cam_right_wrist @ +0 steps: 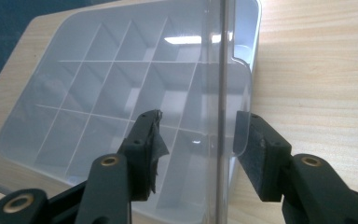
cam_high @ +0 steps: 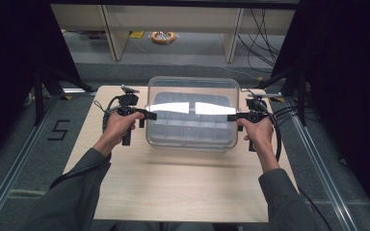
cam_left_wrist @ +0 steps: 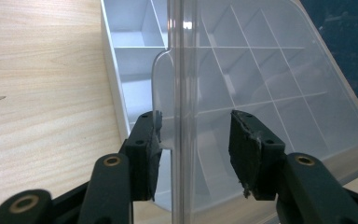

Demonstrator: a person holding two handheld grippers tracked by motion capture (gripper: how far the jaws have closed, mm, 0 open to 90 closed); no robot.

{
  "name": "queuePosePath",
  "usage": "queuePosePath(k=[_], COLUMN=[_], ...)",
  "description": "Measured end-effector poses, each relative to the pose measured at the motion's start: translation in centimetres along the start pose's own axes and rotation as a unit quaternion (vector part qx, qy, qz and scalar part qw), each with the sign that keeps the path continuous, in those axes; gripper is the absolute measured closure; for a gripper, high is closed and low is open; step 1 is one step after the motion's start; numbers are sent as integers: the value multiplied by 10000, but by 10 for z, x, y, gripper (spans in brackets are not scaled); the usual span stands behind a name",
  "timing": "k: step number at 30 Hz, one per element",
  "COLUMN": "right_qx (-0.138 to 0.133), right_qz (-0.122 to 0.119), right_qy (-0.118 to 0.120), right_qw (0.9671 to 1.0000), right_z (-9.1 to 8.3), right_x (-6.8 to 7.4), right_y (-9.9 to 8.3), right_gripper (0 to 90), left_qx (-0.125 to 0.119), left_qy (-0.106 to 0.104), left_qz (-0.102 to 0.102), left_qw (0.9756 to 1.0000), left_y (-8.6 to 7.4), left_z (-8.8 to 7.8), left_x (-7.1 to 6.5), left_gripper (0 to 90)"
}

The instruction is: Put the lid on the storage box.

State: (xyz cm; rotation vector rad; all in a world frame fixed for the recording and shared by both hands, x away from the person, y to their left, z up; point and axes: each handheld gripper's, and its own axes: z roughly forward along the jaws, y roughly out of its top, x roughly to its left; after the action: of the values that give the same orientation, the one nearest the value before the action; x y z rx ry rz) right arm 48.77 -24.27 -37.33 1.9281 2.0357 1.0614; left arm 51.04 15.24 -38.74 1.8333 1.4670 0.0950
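A clear plastic organiser box (cam_high: 191,137) with several divided compartments sits at the far middle of the wooden table (cam_high: 183,192). Its transparent lid (cam_high: 191,89) stands raised over it. My left gripper (cam_high: 150,115) is at the box's left side and my right gripper (cam_high: 231,117) at its right side. In the left gripper view the lid's edge (cam_left_wrist: 182,93) runs between the open jaws of the left gripper (cam_left_wrist: 193,140), with gaps on both sides. In the right gripper view the lid's edge (cam_right_wrist: 221,93) likewise passes between the spread jaws of the right gripper (cam_right_wrist: 198,135). The compartments (cam_right_wrist: 121,88) look empty.
Beyond the table's far edge is grey floor with wooden furniture legs (cam_high: 111,33), a yellow ring-shaped object (cam_high: 163,37) and loose cables (cam_high: 265,29). Metal rails (cam_high: 14,163) flank the table. Bare tabletop lies between the box and the person's forearms.
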Motion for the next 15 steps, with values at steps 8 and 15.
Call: queuePosePath(k=[8,15], right_qx=[108,367], right_qz=[99,252], right_qy=[-2,-104], right_qw=[9999,9990], right_z=[19,27], right_x=[-5,-7], right_y=[9,16], right_gripper=[500,481], left_qx=[68,161], left_qy=[187,190], left_qz=[-122,-197], left_qw=[9997,9995], left_y=[8,10], left_z=[14,22], left_x=[3,6], left_gripper=[517,501])
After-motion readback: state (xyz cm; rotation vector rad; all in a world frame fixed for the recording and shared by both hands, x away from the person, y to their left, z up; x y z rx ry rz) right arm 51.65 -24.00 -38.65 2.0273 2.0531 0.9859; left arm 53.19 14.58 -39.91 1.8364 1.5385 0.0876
